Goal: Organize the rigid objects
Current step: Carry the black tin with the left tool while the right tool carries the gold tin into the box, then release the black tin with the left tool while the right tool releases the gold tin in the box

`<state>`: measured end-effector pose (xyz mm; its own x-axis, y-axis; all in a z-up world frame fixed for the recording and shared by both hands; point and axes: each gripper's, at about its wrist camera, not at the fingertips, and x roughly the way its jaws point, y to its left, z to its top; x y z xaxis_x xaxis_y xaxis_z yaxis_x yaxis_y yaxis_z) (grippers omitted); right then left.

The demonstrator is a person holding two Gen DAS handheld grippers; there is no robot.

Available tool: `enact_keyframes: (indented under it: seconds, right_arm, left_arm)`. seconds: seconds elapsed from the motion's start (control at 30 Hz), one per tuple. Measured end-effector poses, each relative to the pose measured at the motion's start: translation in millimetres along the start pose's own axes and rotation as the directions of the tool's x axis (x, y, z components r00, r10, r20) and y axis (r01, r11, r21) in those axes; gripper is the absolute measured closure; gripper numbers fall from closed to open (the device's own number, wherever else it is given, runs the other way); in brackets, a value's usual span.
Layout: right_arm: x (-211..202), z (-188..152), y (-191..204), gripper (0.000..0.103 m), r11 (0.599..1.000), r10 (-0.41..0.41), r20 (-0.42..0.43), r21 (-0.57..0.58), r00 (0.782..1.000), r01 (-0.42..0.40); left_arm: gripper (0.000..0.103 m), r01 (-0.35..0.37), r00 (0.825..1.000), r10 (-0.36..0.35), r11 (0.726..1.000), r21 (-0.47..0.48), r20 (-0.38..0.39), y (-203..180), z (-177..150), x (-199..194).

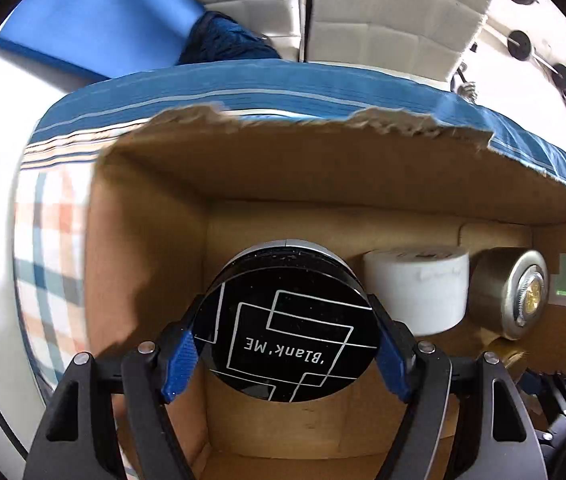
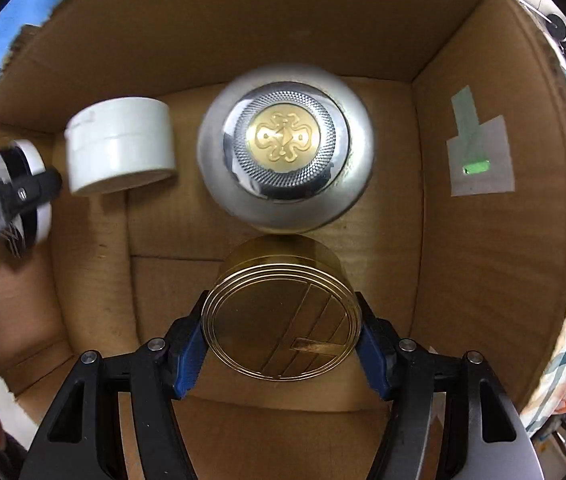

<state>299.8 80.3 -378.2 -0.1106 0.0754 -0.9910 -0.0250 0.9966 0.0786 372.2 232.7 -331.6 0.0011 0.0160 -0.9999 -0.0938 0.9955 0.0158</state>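
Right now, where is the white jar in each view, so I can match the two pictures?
Left wrist view: the white jar is right of centre, between the black compact and the silver jar.
Right wrist view: the white jar is upper left, left of the silver jar.
Shared landmark: the green tape on the box wall.

Strong fisheye bending with black vignette at edges. Box interior (image 2: 323,32) evenly lit, soft shadows; glare on silver lid (image 2: 285,148); left side overexposed.

Blue striped bedspread (image 1: 283,88), tufted headboard (image 1: 383,12)
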Motion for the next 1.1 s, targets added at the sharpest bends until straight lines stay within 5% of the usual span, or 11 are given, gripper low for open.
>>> enact_keyframes:
  seconds: [0.43,0.77,0.9,0.97,1.1]
  right_arm:
    - [13,10,-16,0.035,0.998,-0.028,-0.006,0.049,1.0,0.028]
    - [12,15,-31,0.031,0.998,-0.009,-0.029,0.068,1.0,0.011]
    - [7,14,-32,0.024,0.999,0.009,-0.051,0.052,0.999,-0.006]
    - [3,10,-33,0.019,0.999,0.023,-0.054,0.049,0.998,-0.02]
    - [-8,0,-32,0.005,0.998,0.057,-0.053,0.038,0.997,-0.055]
  left_arm:
    - [0.029,0.051,0.995,-0.053,0.999,-0.015,-0.09,-2,11,41]
    - [0.023,0.107,0.983,-0.115,0.992,-0.06,-0.145,10,2,30]
    - [0.013,0.113,0.983,-0.12,0.992,-0.055,-0.14,8,-8,13]
    - [0.0,0.108,0.984,-0.113,0.993,-0.043,-0.137,5,-15,4]
    - [0.0,0.122,0.982,-0.123,0.992,-0.014,-0.14,-1,-36,-16]
